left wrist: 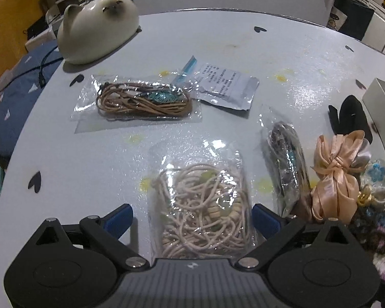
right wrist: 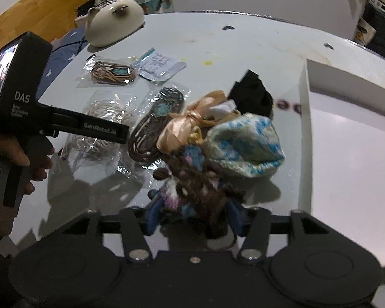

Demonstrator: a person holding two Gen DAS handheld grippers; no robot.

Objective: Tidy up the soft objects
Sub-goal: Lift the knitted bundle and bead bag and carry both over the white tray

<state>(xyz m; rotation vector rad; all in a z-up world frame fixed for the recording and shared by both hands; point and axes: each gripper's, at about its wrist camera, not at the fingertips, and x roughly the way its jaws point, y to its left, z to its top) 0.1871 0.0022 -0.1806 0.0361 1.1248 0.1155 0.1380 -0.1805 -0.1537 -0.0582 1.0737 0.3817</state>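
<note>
My left gripper [left wrist: 192,220] is open, its blue fingers either side of a clear bag of cream cord [left wrist: 202,205] lying on the white table [left wrist: 166,38]. The left gripper also shows in the right wrist view [right wrist: 115,132]. My right gripper [right wrist: 192,218] is shut on a brown and multicolour knitted piece [right wrist: 197,187]. Just beyond it lie a blue and cream knitted pouch [right wrist: 246,148], a peach satin bow [right wrist: 184,128], a black cloth [right wrist: 251,92] and a bagged dark cord [right wrist: 156,123]. The bow [left wrist: 333,177] and black cloth [left wrist: 351,118] show in the left wrist view too.
A white box [right wrist: 305,107] stands open at the right. A ceramic cat [left wrist: 97,25] sits at the table's far left. A bag of brown cord [left wrist: 143,100] and a foil packet with a label [left wrist: 225,87] lie mid-table.
</note>
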